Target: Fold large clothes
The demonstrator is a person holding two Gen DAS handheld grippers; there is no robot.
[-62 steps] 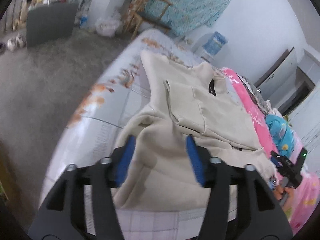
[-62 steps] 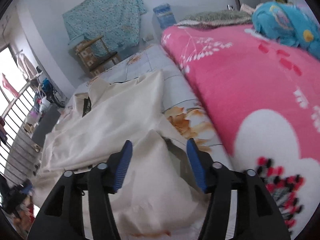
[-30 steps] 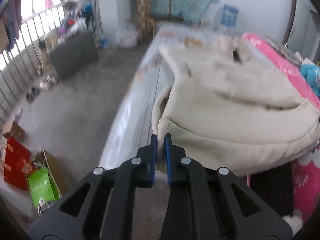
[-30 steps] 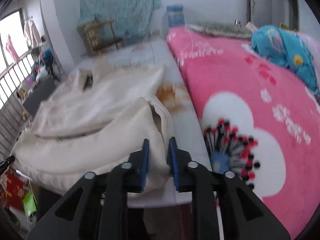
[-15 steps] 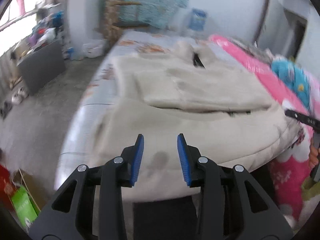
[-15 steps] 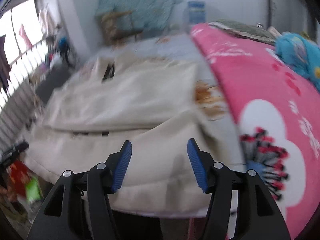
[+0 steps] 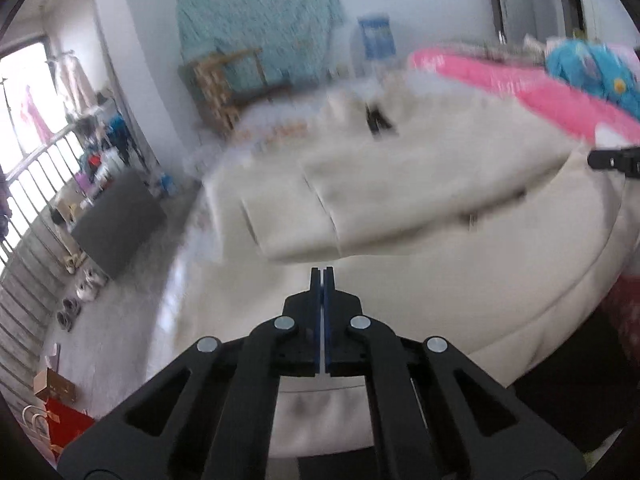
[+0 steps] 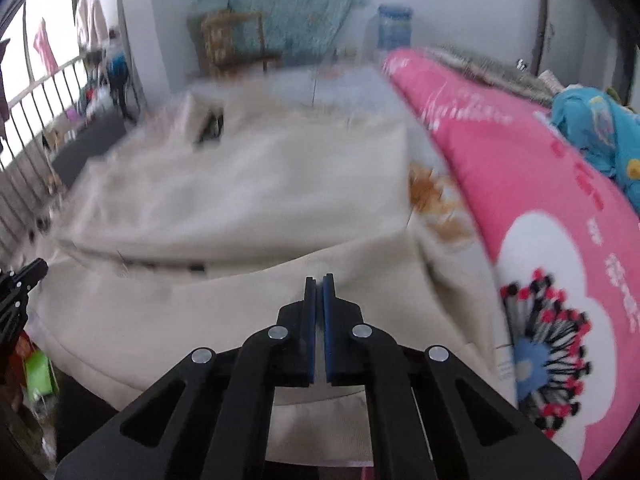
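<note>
Cream fleece hoodie [image 7: 420, 200] lies spread on the bed [image 8: 352, 80], beside my pink flowered blanket [image 8: 520, 184]. My left tool [image 7: 322, 276] and right tool [image 8: 319, 284] have just snapped together above it, pinching nothing.

Lying along the bed's right side: a pink floral blanket [image 8: 532, 184], a crumpled blue printed cloth [image 8: 600, 128] resting on it. Hanging on the far wall: a teal patterned sheet [image 7: 256, 28]. Standing below: a wooden chair [image 7: 224, 80]. Sitting on the grey floor: a dark flat board [image 7: 116, 224].
</note>
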